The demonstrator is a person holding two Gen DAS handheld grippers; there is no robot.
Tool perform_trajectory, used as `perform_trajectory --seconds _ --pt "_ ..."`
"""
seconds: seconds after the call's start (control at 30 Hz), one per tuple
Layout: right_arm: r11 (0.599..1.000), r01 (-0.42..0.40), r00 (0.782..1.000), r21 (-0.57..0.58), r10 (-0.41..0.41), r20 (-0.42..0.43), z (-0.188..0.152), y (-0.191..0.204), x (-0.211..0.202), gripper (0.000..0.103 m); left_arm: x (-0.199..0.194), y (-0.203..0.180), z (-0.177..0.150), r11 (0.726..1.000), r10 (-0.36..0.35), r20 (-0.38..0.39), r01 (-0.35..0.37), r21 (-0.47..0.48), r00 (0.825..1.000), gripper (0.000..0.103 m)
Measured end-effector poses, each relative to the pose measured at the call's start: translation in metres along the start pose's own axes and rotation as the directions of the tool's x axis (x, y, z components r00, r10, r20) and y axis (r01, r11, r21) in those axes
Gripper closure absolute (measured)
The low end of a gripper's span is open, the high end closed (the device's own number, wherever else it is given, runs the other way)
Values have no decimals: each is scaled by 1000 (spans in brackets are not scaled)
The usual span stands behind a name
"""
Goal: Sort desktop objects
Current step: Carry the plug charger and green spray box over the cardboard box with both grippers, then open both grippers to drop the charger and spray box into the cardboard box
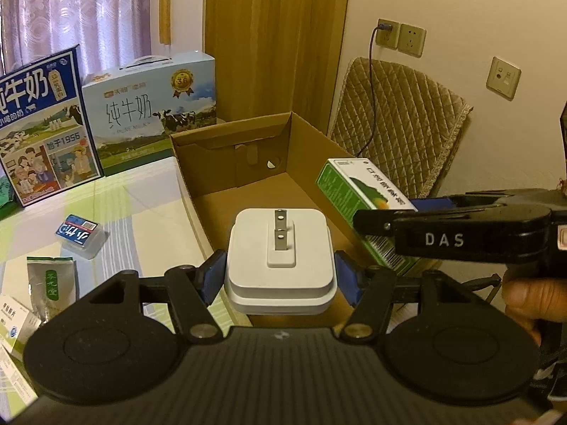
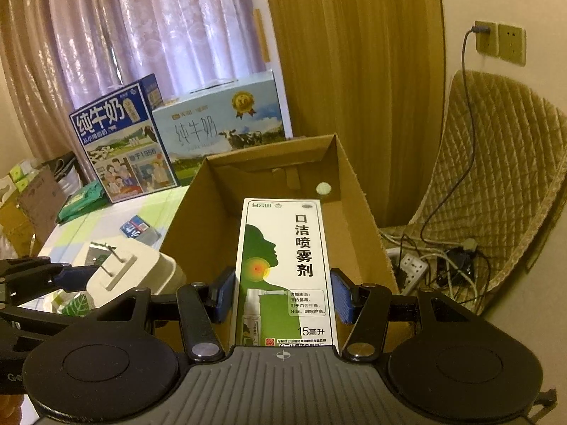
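Between the blue pads of our left tongs [image 1: 280,276] sits the white charger [image 1: 280,262], clamped by its two flat sides with the folded prongs facing up, held over the near edge of the open cardboard box [image 1: 248,180]. We judge it dense, rigid and smooth-skinned, so a hold across the wide flat faces suits it better than the rounded corners, where it could slip. Just to its right, our right tongs [image 2: 283,294] grip the green-and-white spray carton [image 2: 283,269] by its long sides, above the box's empty floor. That carton looks light and crushable, so a gentle squeeze near the middle seems wise. Left of the box, on the checked table [image 1: 141,209], lie a small blue packet [image 1: 79,233] and a silver-green sachet [image 1: 53,283], both untouched. At the far side stand two milk cartons [image 1: 152,106].
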State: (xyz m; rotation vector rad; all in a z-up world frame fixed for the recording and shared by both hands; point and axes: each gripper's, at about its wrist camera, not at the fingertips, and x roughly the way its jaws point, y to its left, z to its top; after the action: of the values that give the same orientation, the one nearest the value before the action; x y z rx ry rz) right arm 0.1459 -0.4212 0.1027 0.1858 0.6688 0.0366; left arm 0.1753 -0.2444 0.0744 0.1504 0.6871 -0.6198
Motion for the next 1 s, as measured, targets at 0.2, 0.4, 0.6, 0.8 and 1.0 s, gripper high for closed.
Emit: perform_trajectory --seconds 0.2,0.4,0.6,0.8,1.0 --pt "1000 3 1000 6 -3 -18 0 -3 11 50 13 1 4 1000 3 -11 -3 18 1000 43" --pt "1000 3 1000 16 -2 -28 -1 -7 19 50 20 4 6 1000 7 -13 -7 18 1000 43" --pt "1000 4 999 28 -3 -37 -4 -11 24 50 26 2 6 1000 -11 -7 11 18 1000 43" --pt "999 9 999 39 -8 -41 -6 -15 24 50 29 2 6 1000 -7 9 7 6 1000 40" --pt "999 11 999 45 -9 -41 -8 -16 23 50 12 10 1 1000 19 34 -19 -11 999 40"
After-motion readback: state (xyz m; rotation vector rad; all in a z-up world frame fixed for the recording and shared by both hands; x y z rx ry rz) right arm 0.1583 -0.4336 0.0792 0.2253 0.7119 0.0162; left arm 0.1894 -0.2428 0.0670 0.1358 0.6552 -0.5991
